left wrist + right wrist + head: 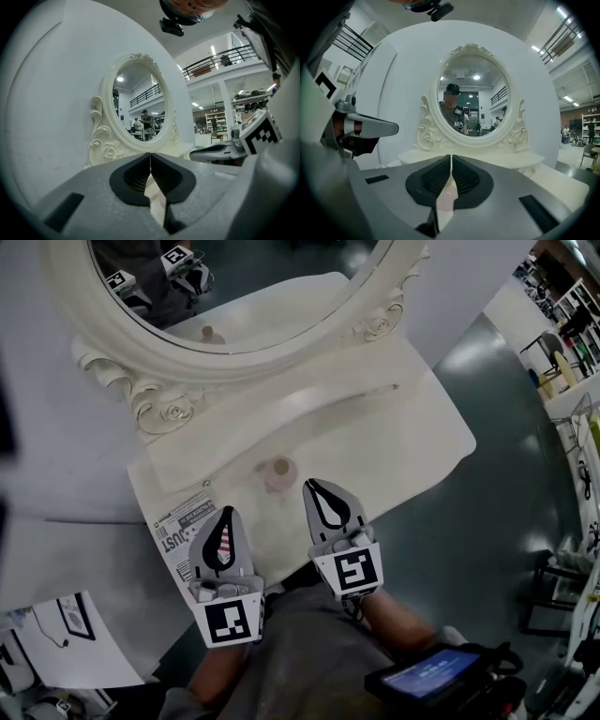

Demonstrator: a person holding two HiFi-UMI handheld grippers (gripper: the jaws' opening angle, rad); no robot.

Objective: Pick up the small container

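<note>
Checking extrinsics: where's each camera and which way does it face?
Head view: head-mounted, steeply down at table, container, mirror; shows forearms, left gripper, right gripper.
Left gripper view: on that gripper, along shut jaws toward mirror; right gripper at right.
Right gripper view: on that gripper, along shut jaws, mirror head-on; left gripper at left.
Shared: mirror in all three.
</note>
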